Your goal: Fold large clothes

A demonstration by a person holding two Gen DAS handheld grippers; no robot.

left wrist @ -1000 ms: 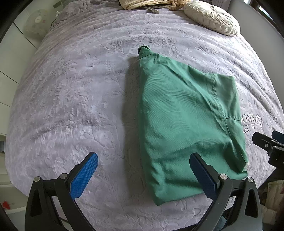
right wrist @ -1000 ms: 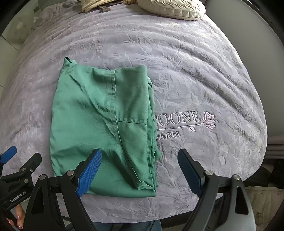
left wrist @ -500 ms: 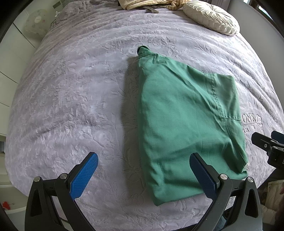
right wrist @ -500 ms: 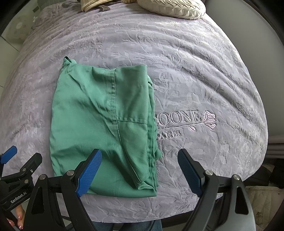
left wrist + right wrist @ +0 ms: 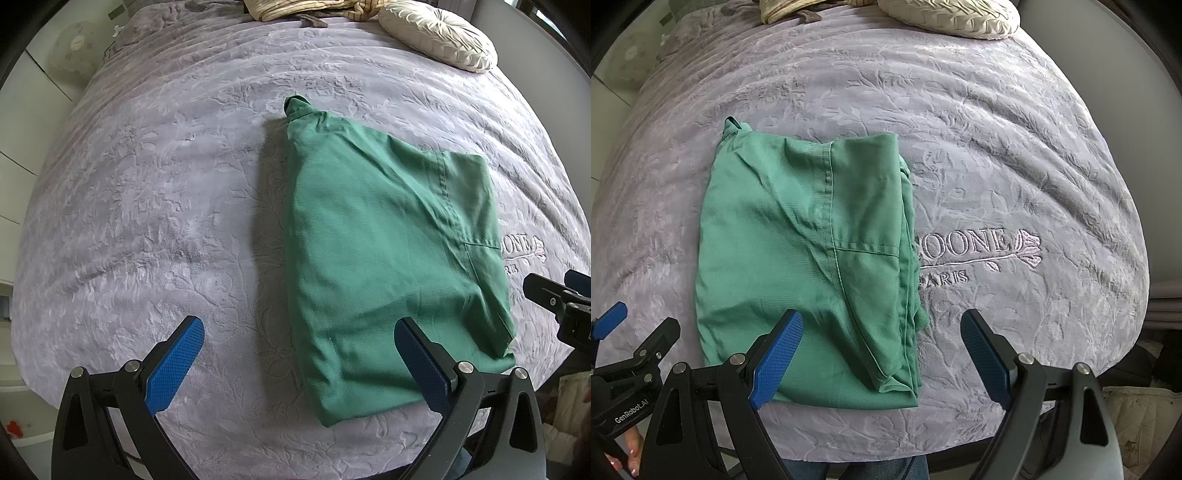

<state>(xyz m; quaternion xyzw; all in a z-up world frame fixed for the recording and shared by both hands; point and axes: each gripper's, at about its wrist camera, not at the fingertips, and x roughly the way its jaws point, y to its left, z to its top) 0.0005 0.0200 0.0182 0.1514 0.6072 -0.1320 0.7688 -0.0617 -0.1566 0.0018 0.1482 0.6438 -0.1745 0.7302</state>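
Note:
A green garment (image 5: 384, 258) lies folded into a rough rectangle on the grey-purple bedspread (image 5: 166, 192); it also shows in the right wrist view (image 5: 805, 258), with its layered edges on the right side. My left gripper (image 5: 299, 347) is open and empty above the near edge of the bed, its right finger over the garment's near end. My right gripper (image 5: 882, 343) is open and empty, held above the garment's near right corner. Neither gripper touches the cloth.
A cream round cushion (image 5: 439, 33) and a striped bundle of fabric (image 5: 303, 9) lie at the head of the bed. Embroidered lettering (image 5: 975, 247) marks the bedspread right of the garment. The bed's near edge drops off just below both grippers.

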